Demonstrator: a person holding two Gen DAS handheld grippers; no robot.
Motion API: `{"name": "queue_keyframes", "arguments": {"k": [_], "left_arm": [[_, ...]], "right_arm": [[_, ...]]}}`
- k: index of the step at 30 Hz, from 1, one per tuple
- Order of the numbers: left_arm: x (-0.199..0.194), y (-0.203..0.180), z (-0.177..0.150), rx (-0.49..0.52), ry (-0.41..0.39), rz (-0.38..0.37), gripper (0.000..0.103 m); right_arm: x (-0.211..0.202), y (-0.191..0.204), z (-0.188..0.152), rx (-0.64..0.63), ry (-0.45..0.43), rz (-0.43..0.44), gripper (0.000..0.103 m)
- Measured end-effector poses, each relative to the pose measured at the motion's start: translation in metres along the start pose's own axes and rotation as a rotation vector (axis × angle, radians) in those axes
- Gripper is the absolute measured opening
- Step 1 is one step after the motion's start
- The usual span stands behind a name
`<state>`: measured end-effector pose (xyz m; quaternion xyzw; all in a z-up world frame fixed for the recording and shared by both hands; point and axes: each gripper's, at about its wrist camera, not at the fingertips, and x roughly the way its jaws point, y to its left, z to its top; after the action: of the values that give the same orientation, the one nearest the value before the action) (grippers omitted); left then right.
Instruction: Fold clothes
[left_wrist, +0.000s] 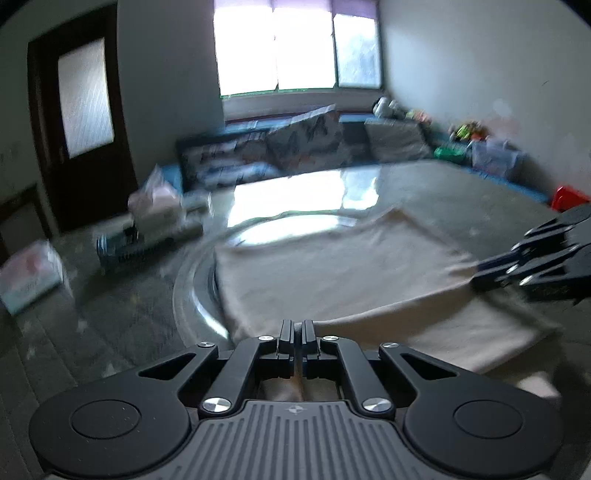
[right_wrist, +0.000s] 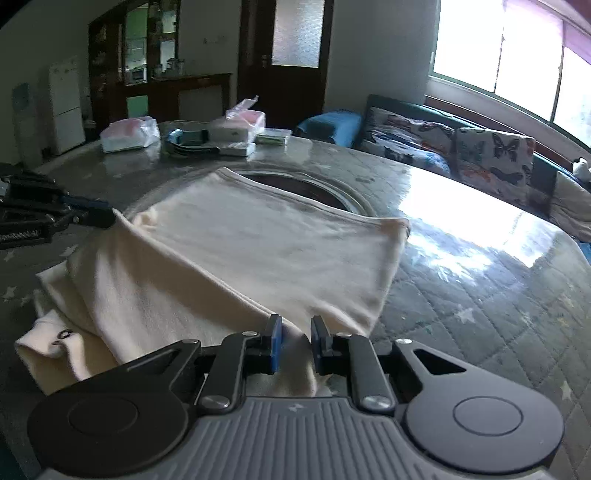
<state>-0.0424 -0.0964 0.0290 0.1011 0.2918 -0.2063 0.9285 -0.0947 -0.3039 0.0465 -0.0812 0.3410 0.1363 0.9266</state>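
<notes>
Left gripper (left_wrist: 297, 334) fingers pinch the near edge of the cream cotton garment (left_wrist: 332, 273), spread ahead on the grey quilted tabletop (left_wrist: 122, 314). Right gripper (right_wrist: 295, 345) fingers, slightly apart, clamp a bunched fold, cloth stretching left toward the other gripper.

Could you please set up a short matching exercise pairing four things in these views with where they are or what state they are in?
Things:
1. cream garment
2. left gripper
3. tissue pack
4. butterfly cushions

Places or states:
A. on the sofa under the window
B. at the far side of the table, beside other small items
C. shut on a fold of cloth
D. partly folded on the quilted table cover, one corner over the round glass inset

Pairs: 1-D, 2-C, 3-B, 4-A
</notes>
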Motion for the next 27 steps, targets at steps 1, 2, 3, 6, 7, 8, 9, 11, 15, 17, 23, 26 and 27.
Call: {"name": "queue_keyframes", "arguments": {"k": [1,2,3,6,7,8,9,11,15,17,23,26,27], "left_arm": [[0.003,0.004,-0.002,-0.018,0.014,0.01,0.007],[0.003,0.008,-0.003,-0.034,0.021,0.018,0.007],[0.002,0.011,-0.003,-0.049,0.024,0.027,0.008],[-0.01,0.015,-0.001,-0.063,-0.001,0.034,0.009],[-0.014,0.014,0.0,-0.06,-0.012,0.018,0.009],[-0.018,0.011,0.001,-0.051,-0.02,-0.006,0.009],[-0.019,0.007,0.002,-0.036,-0.027,-0.028,0.009],[-0.018,-0.004,0.004,0.0,-0.036,-0.062,0.009],[0.0,-0.016,0.004,0.02,0.001,-0.115,0.01],[0.012,-0.013,0.0,0.005,0.032,-0.091,0.01],[0.005,-0.003,-0.006,-0.024,0.041,-0.101,0.01],[-0.001,0.001,-0.011,-0.025,0.047,-0.096,0.01],[-0.001,0.002,-0.012,-0.025,0.046,-0.093,0.011]], "right_arm": [[0.0,-0.001,0.0,0.007,-0.003,-0.001,0.016],[-0.001,-0.001,0.0,0.01,-0.007,-0.005,0.016],[-0.002,-0.001,0.0,0.01,-0.011,-0.007,0.016],[-0.008,0.001,0.002,0.005,-0.027,-0.012,0.017],[-0.009,0.002,0.002,0.002,-0.032,-0.011,0.017],[-0.01,0.004,0.004,0.0,-0.035,-0.001,0.017],[-0.01,0.006,0.006,-0.003,-0.037,0.012,0.017],[-0.009,0.013,0.008,-0.015,-0.036,0.04,0.017],[-0.005,0.03,0.009,-0.028,-0.017,0.101,0.017],[-0.004,0.037,0.007,-0.041,-0.008,0.122,0.017],[-0.004,0.047,-0.001,-0.067,0.024,0.142,0.02],[-0.008,0.048,-0.002,-0.057,0.014,0.153,0.02],[-0.009,0.048,-0.003,-0.053,0.012,0.158,0.02]]}}
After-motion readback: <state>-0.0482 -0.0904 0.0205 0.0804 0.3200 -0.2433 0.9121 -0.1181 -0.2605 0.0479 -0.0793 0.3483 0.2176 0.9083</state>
